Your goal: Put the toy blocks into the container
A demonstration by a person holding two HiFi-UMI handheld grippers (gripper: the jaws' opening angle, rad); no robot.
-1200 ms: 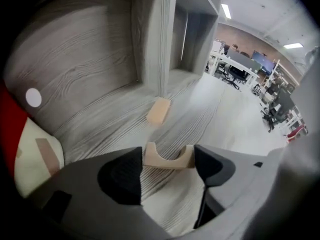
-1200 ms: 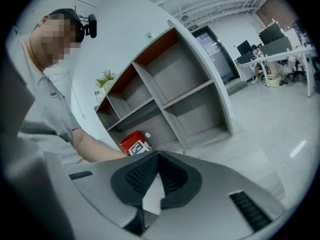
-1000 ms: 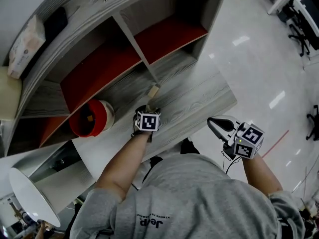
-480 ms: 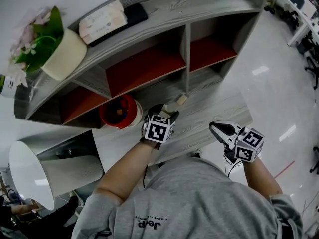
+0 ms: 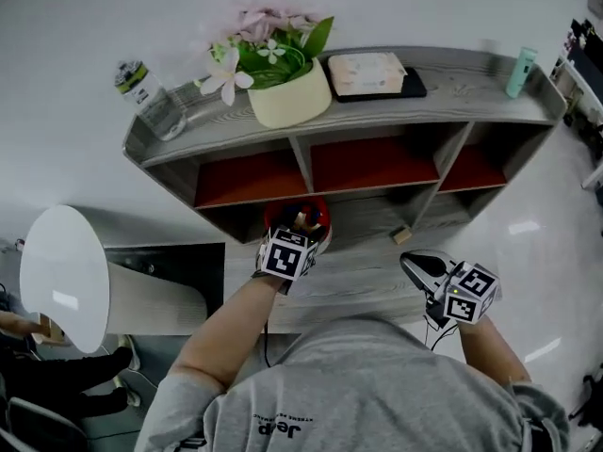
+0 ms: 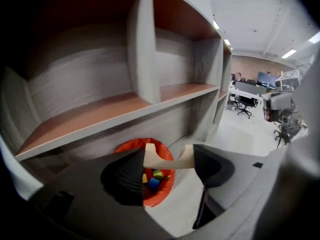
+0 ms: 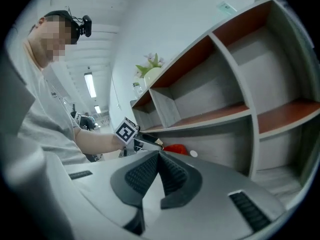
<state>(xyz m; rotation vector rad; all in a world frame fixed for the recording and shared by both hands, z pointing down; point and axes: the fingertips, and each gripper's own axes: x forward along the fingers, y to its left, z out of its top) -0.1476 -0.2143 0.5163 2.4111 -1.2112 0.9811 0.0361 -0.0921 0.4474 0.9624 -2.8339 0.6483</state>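
Observation:
My left gripper is shut on a pale wooden arch block, held across its ends. It hangs just above the red container, which holds several coloured blocks. In the head view the left gripper sits over the red container at the foot of the shelf unit. Another small wooden block lies on the grey desk to the right. My right gripper hovers near the desk's front edge, shut and empty; its ribbed pads meet with nothing between them.
The grey shelf unit has red-floored compartments just above the container. On top stand a flower pot, a bottle and a tissue box. A white lamp shade is at the left. The desk ends near my body.
The left gripper has risen and carried the arch block left, over the red container. The head view has swung up to show the whole shelf. The right gripper stays shut.

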